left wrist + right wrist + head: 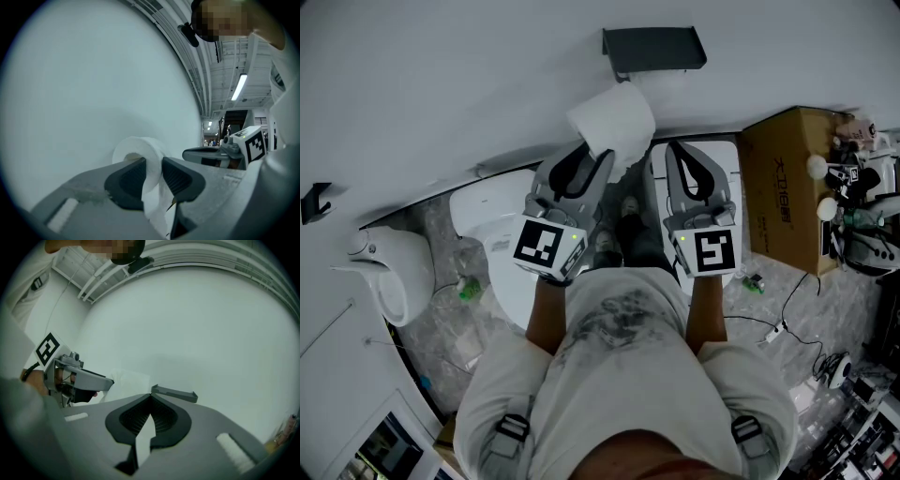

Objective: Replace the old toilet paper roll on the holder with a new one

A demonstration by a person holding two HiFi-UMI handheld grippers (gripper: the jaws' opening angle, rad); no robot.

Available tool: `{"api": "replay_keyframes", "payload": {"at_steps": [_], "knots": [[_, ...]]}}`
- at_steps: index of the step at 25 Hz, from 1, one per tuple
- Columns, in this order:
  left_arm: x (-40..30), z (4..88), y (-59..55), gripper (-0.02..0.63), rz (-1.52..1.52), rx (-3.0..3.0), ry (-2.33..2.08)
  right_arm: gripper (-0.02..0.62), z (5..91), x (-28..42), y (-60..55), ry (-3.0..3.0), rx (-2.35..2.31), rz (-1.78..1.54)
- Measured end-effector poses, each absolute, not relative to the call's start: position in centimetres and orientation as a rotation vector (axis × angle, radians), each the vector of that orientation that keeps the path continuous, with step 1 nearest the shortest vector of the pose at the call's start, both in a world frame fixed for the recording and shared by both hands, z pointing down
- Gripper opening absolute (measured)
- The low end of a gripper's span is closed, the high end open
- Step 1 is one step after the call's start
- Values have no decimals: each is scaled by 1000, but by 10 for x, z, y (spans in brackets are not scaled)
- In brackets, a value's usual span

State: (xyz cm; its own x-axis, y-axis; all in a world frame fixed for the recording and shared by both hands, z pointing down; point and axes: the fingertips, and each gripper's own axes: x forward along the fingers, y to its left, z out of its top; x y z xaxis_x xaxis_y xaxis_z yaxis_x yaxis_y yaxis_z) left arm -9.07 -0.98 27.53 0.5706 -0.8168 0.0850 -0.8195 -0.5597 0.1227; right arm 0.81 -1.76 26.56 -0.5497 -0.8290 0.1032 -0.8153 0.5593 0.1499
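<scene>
Head view: person stands facing a white wall (441,84), both grippers held out level towards it.

Left gripper (586,159): jaws partly apart and clamped on a white toilet paper roll (614,117). Left gripper view shows the pads pressing the roll's (138,150) paper wall from both sides, with the near jaw across the mouth of the core. A loose tail of paper (157,211) hangs down between the jaws of this gripper (152,171).

Roll position: off the holder, in the air just in front of the wall, carried at the jaw tips. The dark holder (654,47) is fixed to the wall at about 1 o'clock from the roll, close above it. Cannot tell whether they touch.

Right gripper (686,159): at 3 o'clock from the left one, near it. Jaws together, tips meeting, nothing between them (151,397). In its own view the holder (174,393) sits just past the tips at 1 o'clock.

Surroundings: white toilet (492,234) at 7 o'clock from the left gripper; cardboard box (787,187) at 3 o'clock from the right gripper.
</scene>
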Motion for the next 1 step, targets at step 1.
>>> {"api": "replay_keyframes", "payload": {"at_steps": [1], "knots": [[-91, 275, -9, 127, 27, 2650, -1391, 2, 266, 7, -17, -2628, 1396, -125]]}}
